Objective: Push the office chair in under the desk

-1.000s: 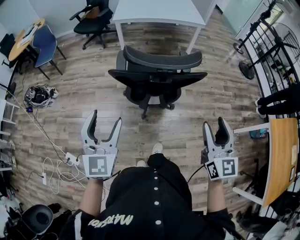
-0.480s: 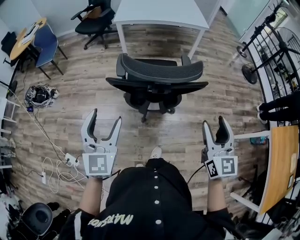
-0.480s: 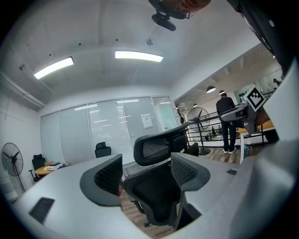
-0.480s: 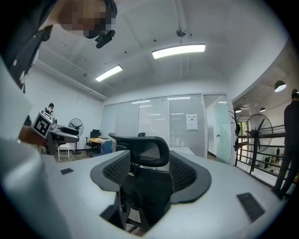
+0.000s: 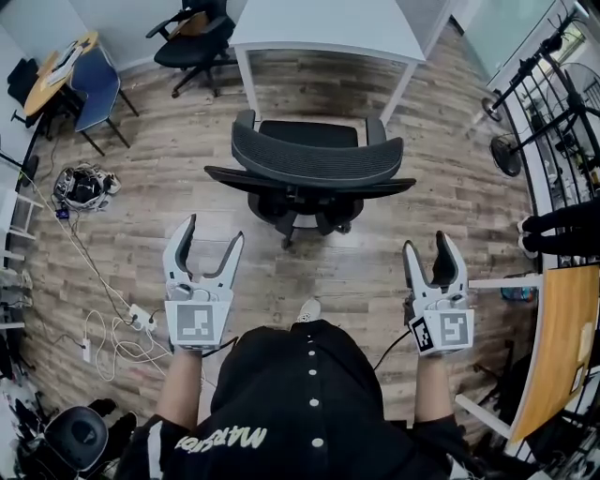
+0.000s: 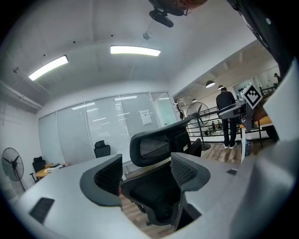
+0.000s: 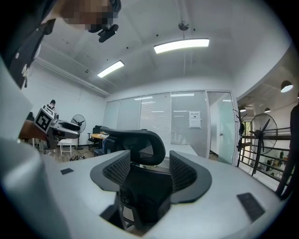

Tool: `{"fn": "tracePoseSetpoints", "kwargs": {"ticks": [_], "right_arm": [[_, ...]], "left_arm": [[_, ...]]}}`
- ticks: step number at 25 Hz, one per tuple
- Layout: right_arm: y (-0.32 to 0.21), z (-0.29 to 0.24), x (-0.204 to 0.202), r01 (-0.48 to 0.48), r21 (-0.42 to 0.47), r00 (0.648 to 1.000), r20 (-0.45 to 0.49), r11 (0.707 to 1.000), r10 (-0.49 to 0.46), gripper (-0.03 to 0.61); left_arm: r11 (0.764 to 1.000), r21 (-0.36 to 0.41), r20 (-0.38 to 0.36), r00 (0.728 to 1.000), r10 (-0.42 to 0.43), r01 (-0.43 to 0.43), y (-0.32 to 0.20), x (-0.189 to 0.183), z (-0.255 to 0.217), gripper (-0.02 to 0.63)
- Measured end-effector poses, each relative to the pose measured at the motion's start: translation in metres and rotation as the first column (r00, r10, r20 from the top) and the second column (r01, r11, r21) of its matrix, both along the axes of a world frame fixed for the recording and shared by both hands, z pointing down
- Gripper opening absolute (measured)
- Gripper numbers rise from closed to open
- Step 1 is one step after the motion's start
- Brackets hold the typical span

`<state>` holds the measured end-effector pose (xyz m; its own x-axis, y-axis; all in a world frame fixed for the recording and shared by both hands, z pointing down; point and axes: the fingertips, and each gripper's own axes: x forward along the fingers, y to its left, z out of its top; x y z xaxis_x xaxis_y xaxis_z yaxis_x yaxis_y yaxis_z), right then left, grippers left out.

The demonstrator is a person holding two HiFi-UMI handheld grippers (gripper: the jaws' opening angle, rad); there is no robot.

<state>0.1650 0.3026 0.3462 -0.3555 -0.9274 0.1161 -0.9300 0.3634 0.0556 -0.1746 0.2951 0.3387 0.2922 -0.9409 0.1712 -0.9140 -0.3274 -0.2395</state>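
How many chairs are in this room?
3: the mesh chair before the desk, a black chair left of the desk, a blue chair by the wooden table. Others may be hidden.

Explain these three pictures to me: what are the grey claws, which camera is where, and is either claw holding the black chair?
There is no robot. A person wears a head camera and holds a two-jaw gripper in each hand. The top-down picture is from the head and shows the left gripper and right gripper ahead of the person's body. The other two pictures come from a camera on each gripper, looking along its jaws. Both pairs of jaws stand apart and hold nothing. The office chair shows between them only because it stands farther off on the floor. Its back faces the person, and the white desk is beyond it.
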Motion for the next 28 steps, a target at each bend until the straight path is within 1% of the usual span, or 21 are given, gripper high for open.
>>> {"fn": "tracePoseSetpoints", "kwargs": {"ticks": [6, 9, 11, 14, 16, 19, 21, 23, 26, 28], "right_arm": [[-0.015, 0.012, 0.003, 0.044, -0.017, 0.999, -0.025, 0.999, -0.045, 0.273], [-0.021, 0.016, 0.003, 0.056, -0.029, 0.998, -0.032, 0.998, -0.057, 0.282], [-0.026, 0.021, 0.000, 0.068, -0.042, 0.995, -0.064, 0.997, -0.070, 0.284], [-0.035, 0.030, -0.007, 0.097, -0.058, 0.985, -0.139, 0.994, -0.104, 0.288], [-0.042, 0.038, -0.010, 0.114, -0.070, 0.976, -0.180, 0.991, -0.125, 0.288], [-0.055, 0.052, -0.016, 0.129, -0.097, 0.961, -0.235, 0.987, -0.148, 0.290], [-0.063, 0.061, -0.023, 0.139, -0.127, 0.943, -0.284, 0.982, -0.170, 0.296], [-0.070, 0.072, -0.029, 0.162, -0.150, 0.912, -0.355, 0.975, -0.206, 0.301], [-0.080, 0.086, -0.033, 0.195, -0.165, 0.849, -0.465, 0.967, -0.251, 0.304], [-0.088, 0.090, -0.036, 0.198, -0.165, 0.820, -0.512, 0.966, -0.255, 0.305]], "left_arm": [[1.000, -0.007, 0.063, 0.998, -0.012, 0.013, -0.010, 0.009, 0.006, 0.333], [1.000, -0.002, 0.106, 0.994, -0.001, 0.001, -0.014, 0.013, 0.006, 0.333], [1.000, -0.012, 0.133, 0.991, 0.009, -0.007, -0.018, 0.012, 0.008, 0.333], [1.000, -0.021, 0.155, 0.988, 0.017, -0.014, -0.029, 0.010, 0.013, 0.333], [0.999, -0.029, 0.195, 0.980, 0.030, -0.025, -0.037, 0.007, 0.021, 0.334], [0.997, -0.049, 0.271, 0.961, 0.064, -0.052, -0.050, 0.003, 0.037, 0.337], [0.994, -0.084, 0.310, 0.946, 0.095, -0.073, -0.057, 0.001, 0.052, 0.339], [0.989, -0.110, 0.348, 0.928, 0.134, -0.102, -0.065, 0.002, 0.066, 0.341], [0.980, -0.143, 0.428, 0.884, 0.190, -0.141, -0.077, 0.005, 0.082, 0.341], [0.974, -0.162, 0.472, 0.855, 0.216, -0.157, -0.086, 0.007, 0.093, 0.341]]}}
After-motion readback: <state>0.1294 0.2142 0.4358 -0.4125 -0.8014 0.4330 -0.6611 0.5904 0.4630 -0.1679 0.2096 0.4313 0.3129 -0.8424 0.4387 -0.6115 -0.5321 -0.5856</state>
